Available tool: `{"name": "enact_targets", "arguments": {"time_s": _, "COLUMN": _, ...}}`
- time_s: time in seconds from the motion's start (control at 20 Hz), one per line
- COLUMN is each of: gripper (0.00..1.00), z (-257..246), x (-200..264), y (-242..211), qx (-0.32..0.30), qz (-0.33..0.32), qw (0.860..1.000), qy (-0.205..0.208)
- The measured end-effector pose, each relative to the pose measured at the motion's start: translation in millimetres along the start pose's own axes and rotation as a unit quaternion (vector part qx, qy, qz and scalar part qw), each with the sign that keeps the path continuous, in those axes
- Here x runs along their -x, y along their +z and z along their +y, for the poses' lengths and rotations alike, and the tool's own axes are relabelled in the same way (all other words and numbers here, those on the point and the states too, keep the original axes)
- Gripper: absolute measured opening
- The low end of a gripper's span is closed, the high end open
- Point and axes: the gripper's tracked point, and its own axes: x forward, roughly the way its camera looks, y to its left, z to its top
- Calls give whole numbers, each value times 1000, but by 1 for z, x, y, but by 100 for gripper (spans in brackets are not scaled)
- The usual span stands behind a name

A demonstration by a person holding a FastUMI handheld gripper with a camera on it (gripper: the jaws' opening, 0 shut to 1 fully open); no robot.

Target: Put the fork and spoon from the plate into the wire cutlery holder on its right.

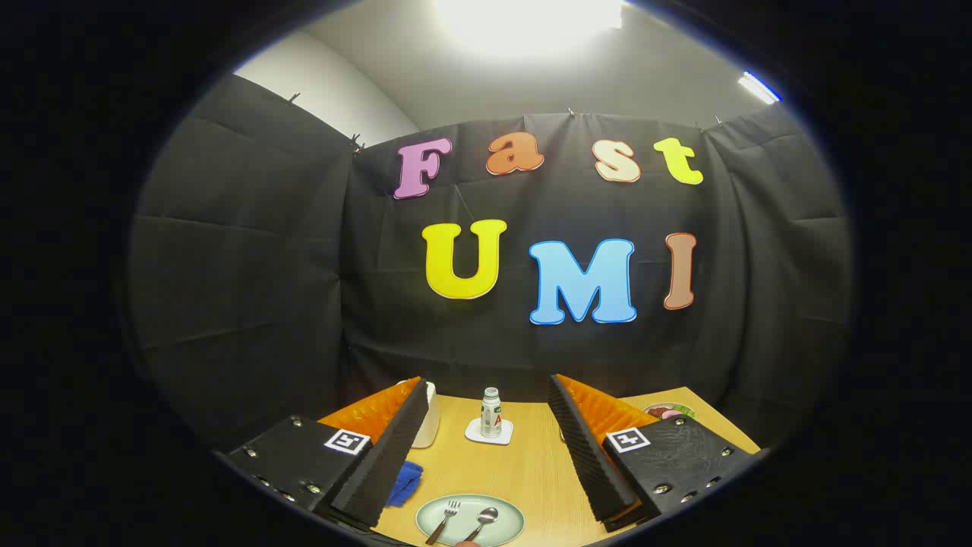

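Observation:
A pale green plate (501,510) lies on the wooden table, low between my two fingers. On it rest a fork (446,520) to the left and a spoon (483,521) to the right, their heads pointing away from me. My gripper (484,444) is open, held high above the table with nothing between its fingers. The left finger (391,448) and right finger (588,448) stand wide apart, well above the plate. The right finger covers the table to the right of the plate.
A small white bottle (491,412) stands on a white coaster (488,433) beyond the plate. A white container (427,422) sits behind the left finger, with a blue cloth (404,483) beside it. A dish holding food (668,411) lies at the far right.

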Motion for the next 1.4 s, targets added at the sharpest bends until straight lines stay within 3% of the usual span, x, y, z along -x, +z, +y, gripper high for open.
{"name": "enact_targets", "arguments": {"time_s": 0.8, "gripper": 98, "z": 2, "x": -1, "y": -8, "qx": -2, "qz": 10, "qw": 1000, "qy": 10}}
{"name": "enact_targets", "arguments": {"time_s": 1.4, "gripper": 98, "z": 8, "x": -9, "y": -99, "qx": -20, "qz": 109, "qw": 994, "qy": 7}}
